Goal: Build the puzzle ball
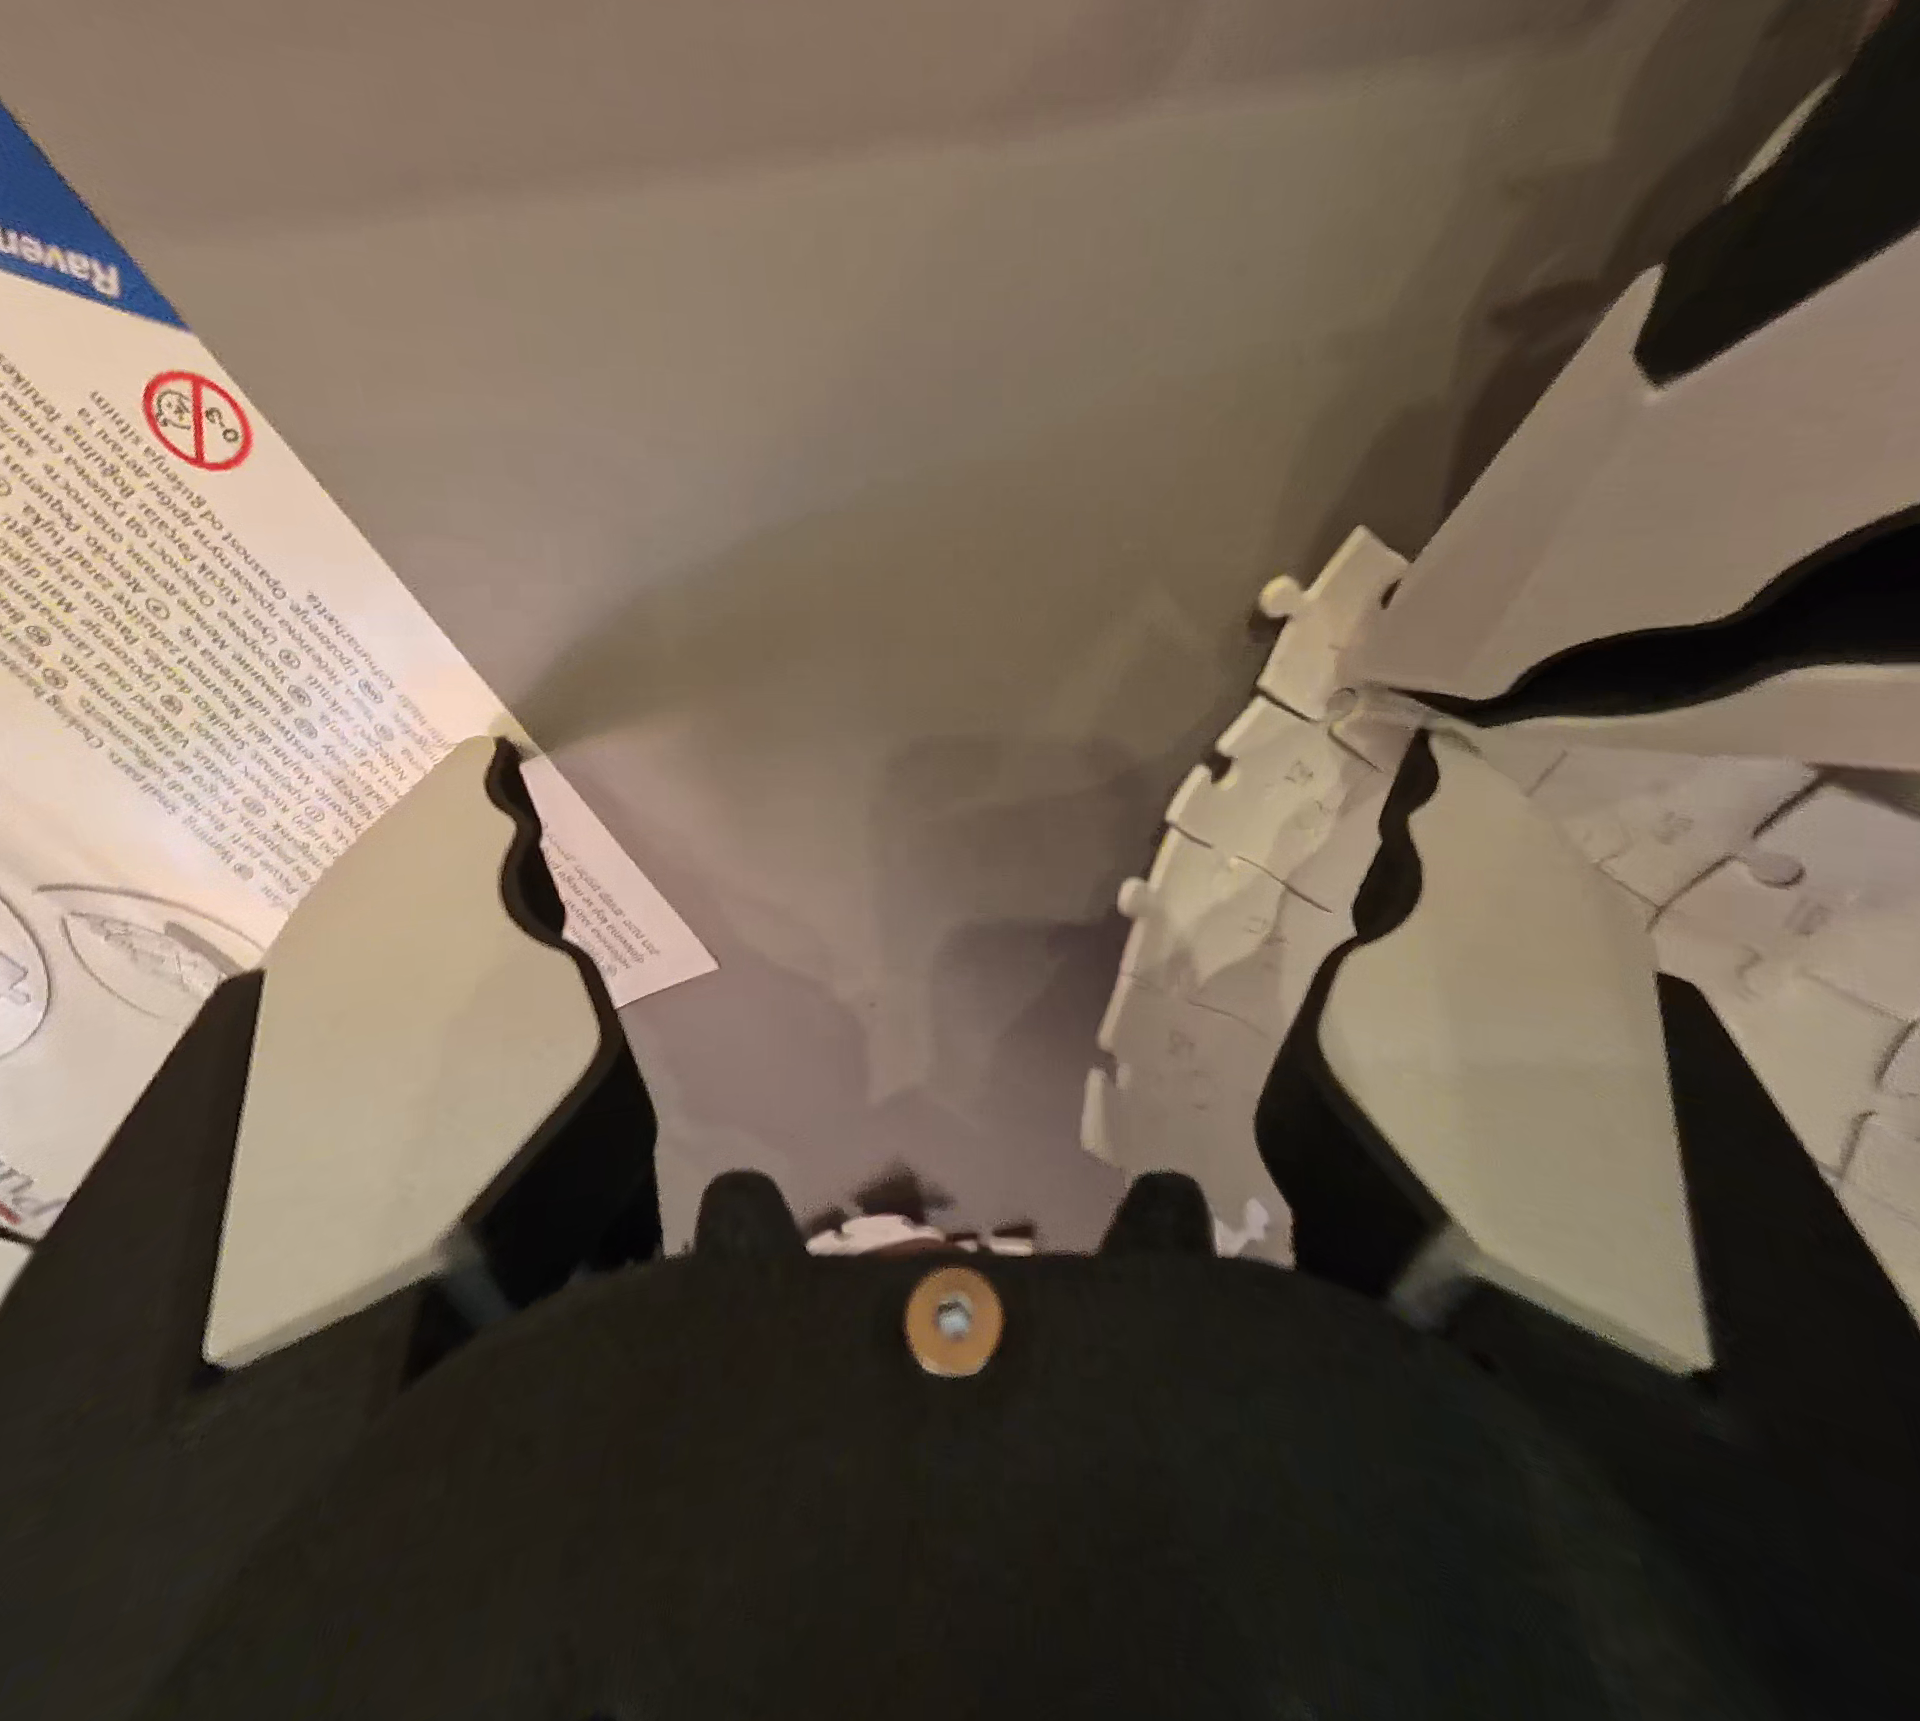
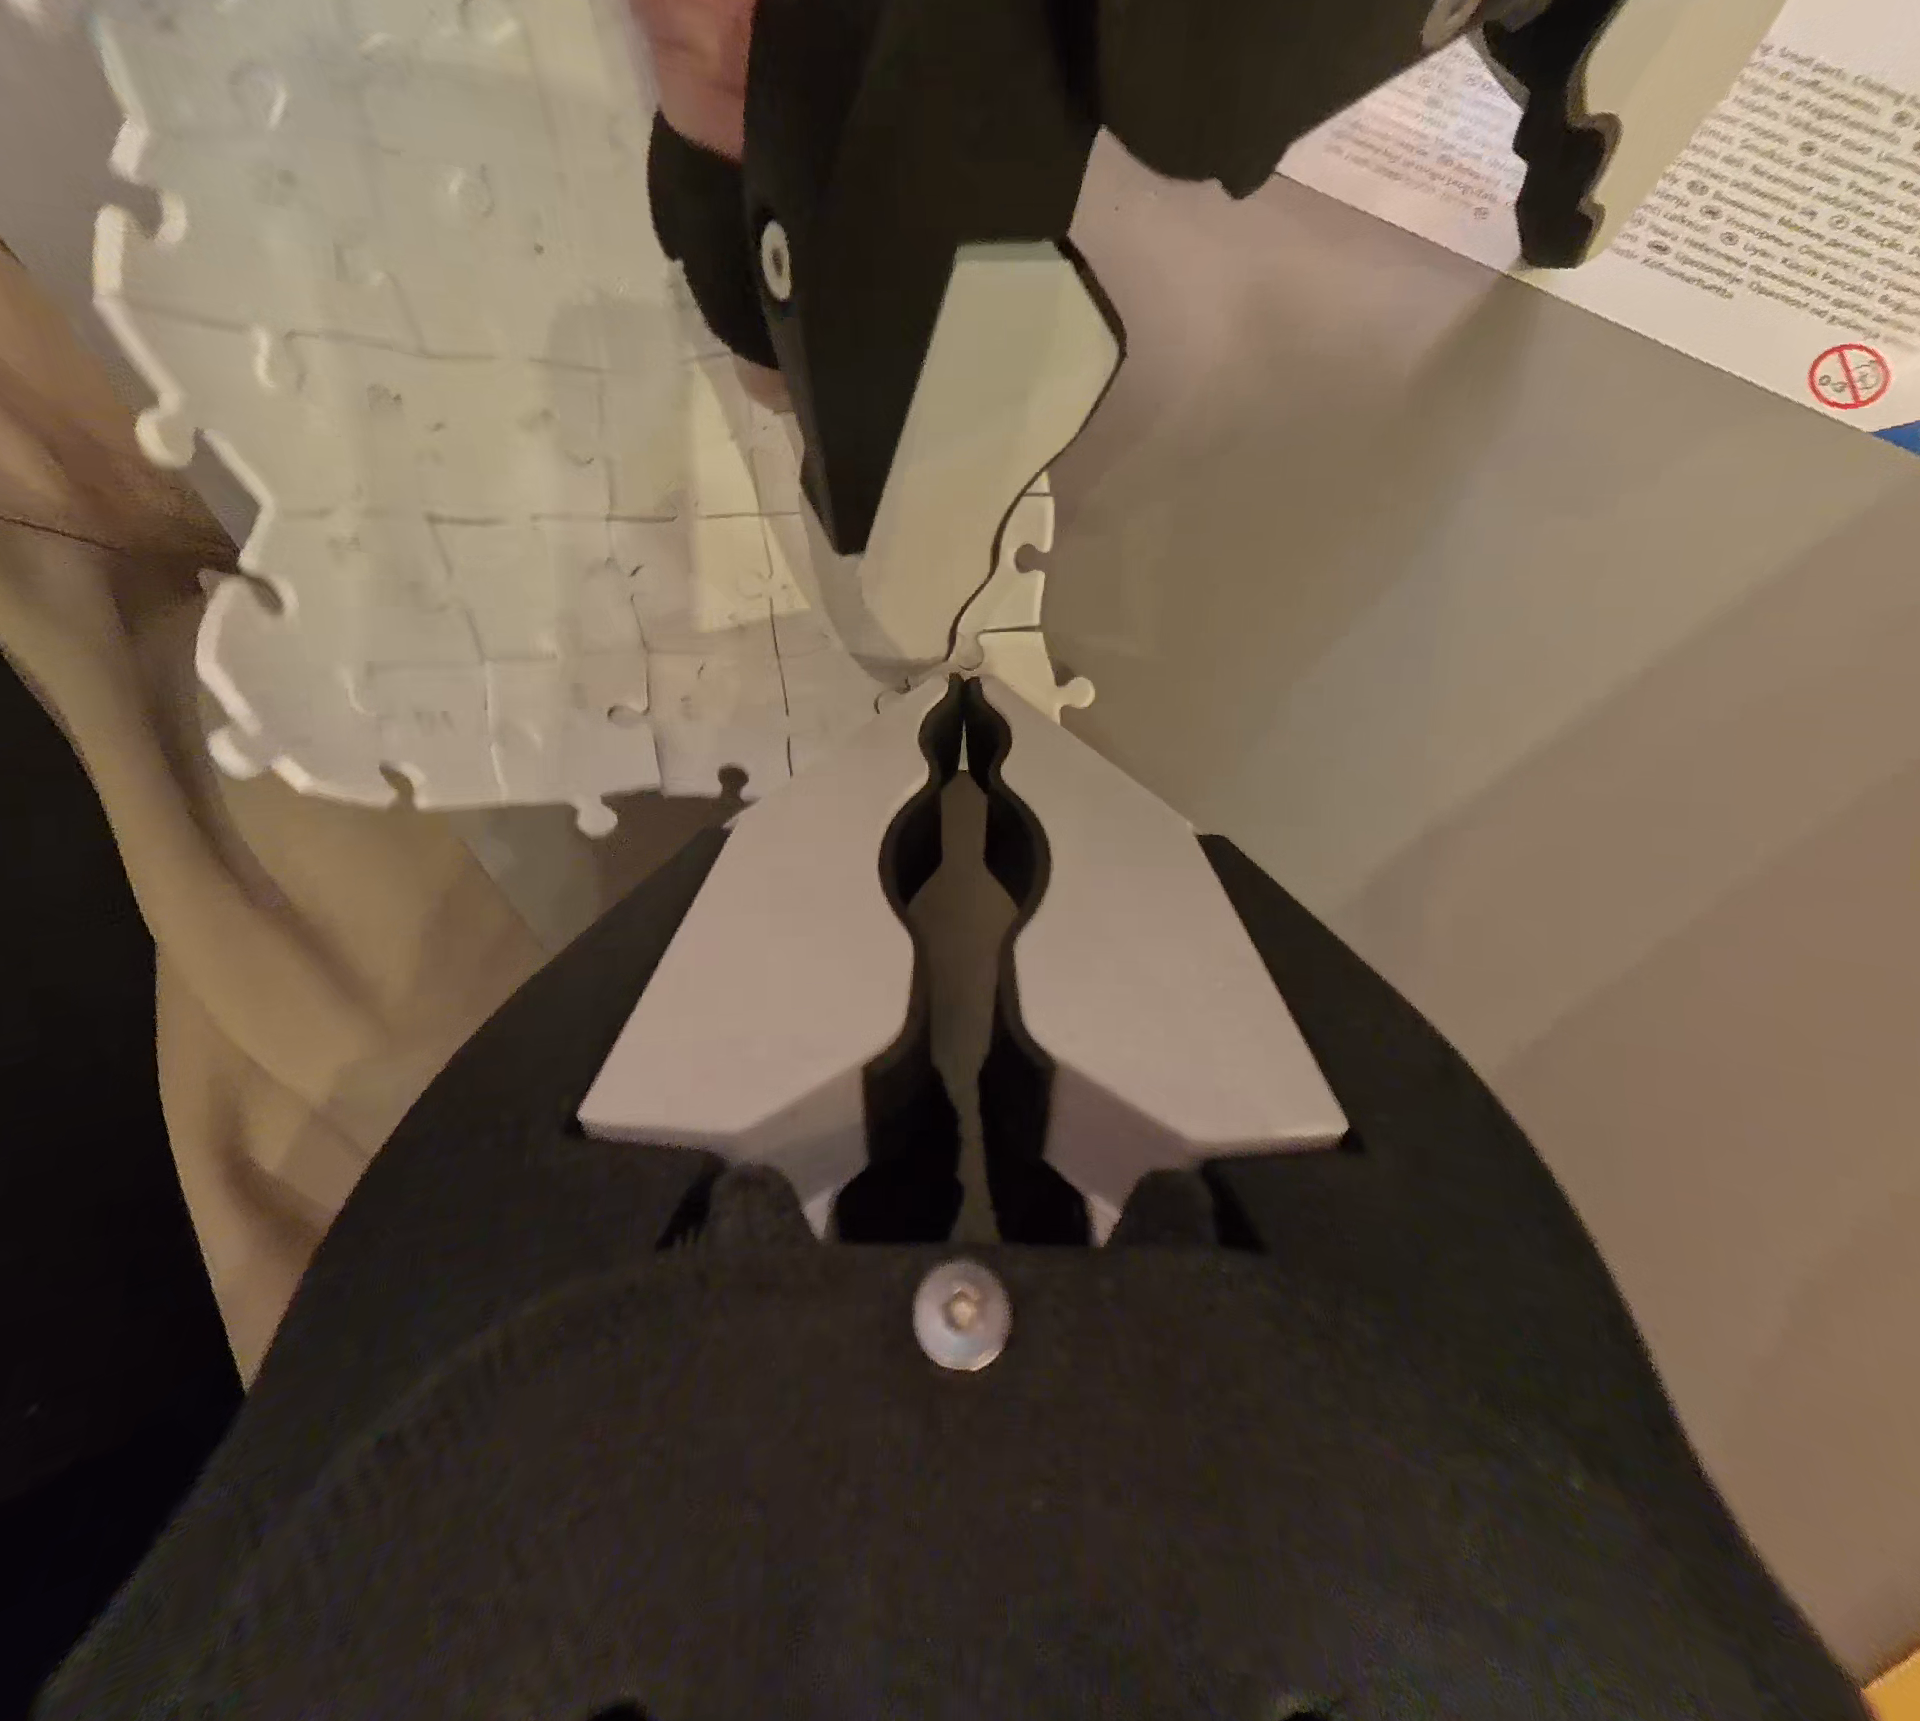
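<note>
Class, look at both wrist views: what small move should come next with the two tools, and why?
Probably close the left tool on the puzzle shell. It is wide open, with one finger against the shell's knobbed edge, while the right tool is shut at that same edge. A second hold would likely steady the curved sheet.

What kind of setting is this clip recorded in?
Probably an indoor tabletop workspace, at home or in an office. A plain grey table carries a printed instruction sheet and a half-built white puzzle shell, lit warmly. Nothing in view suggests a kitchen or workshop.
</note>
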Action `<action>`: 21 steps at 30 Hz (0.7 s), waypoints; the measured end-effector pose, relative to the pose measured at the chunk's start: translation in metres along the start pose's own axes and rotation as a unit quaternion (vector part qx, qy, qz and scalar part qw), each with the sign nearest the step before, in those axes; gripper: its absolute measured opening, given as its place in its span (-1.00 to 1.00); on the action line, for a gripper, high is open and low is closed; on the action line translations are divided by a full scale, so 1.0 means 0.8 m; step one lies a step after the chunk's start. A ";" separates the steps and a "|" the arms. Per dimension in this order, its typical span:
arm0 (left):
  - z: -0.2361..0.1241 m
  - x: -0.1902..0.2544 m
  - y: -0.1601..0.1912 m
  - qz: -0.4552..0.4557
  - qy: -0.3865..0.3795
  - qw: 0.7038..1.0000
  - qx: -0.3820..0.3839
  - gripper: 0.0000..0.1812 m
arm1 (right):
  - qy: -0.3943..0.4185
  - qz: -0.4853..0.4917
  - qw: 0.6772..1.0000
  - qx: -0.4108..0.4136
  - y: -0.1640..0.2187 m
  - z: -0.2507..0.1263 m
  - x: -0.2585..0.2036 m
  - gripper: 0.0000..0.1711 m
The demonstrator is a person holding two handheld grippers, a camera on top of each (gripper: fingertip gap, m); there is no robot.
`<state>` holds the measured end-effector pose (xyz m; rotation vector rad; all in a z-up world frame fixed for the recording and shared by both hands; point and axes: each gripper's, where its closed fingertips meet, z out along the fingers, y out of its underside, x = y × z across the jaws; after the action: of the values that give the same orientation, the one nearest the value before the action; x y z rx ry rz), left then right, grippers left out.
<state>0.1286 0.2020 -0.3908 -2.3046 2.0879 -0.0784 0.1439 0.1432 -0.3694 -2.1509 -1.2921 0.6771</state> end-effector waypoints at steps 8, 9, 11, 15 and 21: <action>0.000 -0.003 -0.001 0.002 0.000 1.000 0.024 0.62 | 0.005 -0.010 1.000 -0.002 -0.001 0.003 -0.006 -1.00; 0.000 -0.003 -0.001 0.002 0.000 1.000 0.026 0.62 | 0.006 -0.013 1.000 -0.004 -0.001 0.003 -0.006 -1.00; 0.000 -0.003 -0.001 0.001 0.000 1.000 0.028 0.62 | 0.003 -0.014 1.000 -0.004 0.000 0.003 -0.007 -1.00; 0.000 -0.003 0.000 -0.005 0.000 1.000 0.029 0.61 | 0.013 -0.026 0.999 -0.012 0.001 0.003 -0.007 -1.00; -0.002 -0.007 0.007 -0.021 0.003 0.999 0.034 0.61 | 0.014 -0.041 0.999 -0.022 0.003 0.003 -0.008 -1.00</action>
<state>0.1227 0.2071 -0.3897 -2.3123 2.0058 -0.1549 0.1408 0.1370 -0.3717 -2.1215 -1.3850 0.5875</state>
